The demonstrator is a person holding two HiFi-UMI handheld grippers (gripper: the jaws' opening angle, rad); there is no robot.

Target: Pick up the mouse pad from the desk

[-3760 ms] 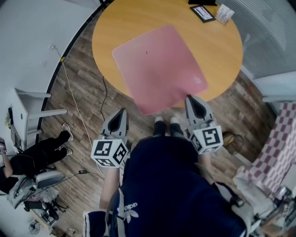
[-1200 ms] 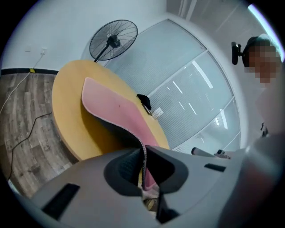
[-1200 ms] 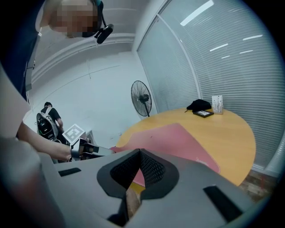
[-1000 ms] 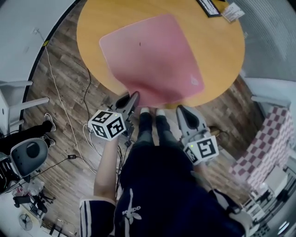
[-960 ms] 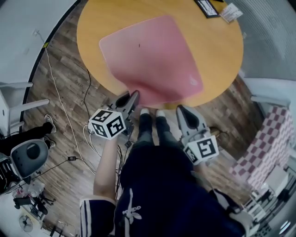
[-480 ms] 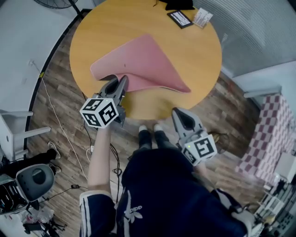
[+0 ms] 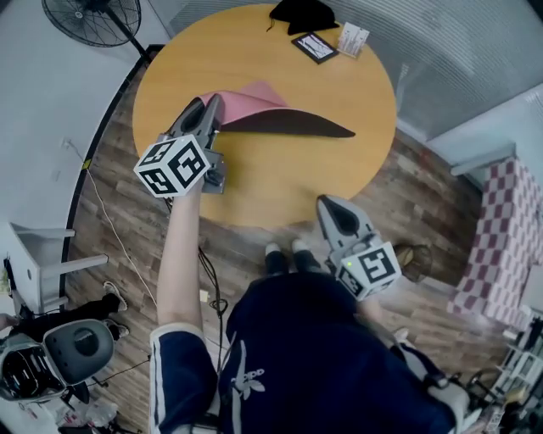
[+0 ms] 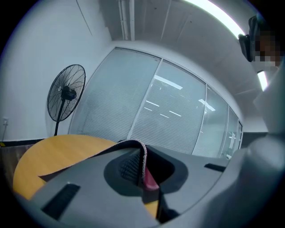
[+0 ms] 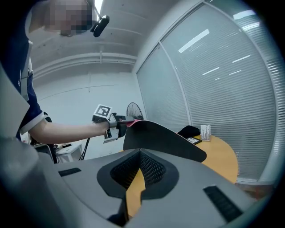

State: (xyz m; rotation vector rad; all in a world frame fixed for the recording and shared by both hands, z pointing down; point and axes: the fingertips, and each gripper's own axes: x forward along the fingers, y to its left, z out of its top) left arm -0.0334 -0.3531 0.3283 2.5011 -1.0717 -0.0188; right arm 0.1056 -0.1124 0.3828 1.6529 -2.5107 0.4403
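A round table [image 7: 280,182] with a bare honey-coloured wooden top stands on a floor of dark wood planks [image 7: 110,195]. Three small things lie close together at its far edge: a crumpled black cloth [image 7: 303,13], just beside it a flat dark-framed rectangle [image 7: 315,47], and a small white printed box [image 7: 353,39]. The mouse pad [image 7: 271,121] hangs above the top's left part, dark underside showing; whether its low right corner touches the wood cannot be told

We see bright, even ceiling light [image 8: 218,15], soft shadows, and strong fisheye bending with dark corners.
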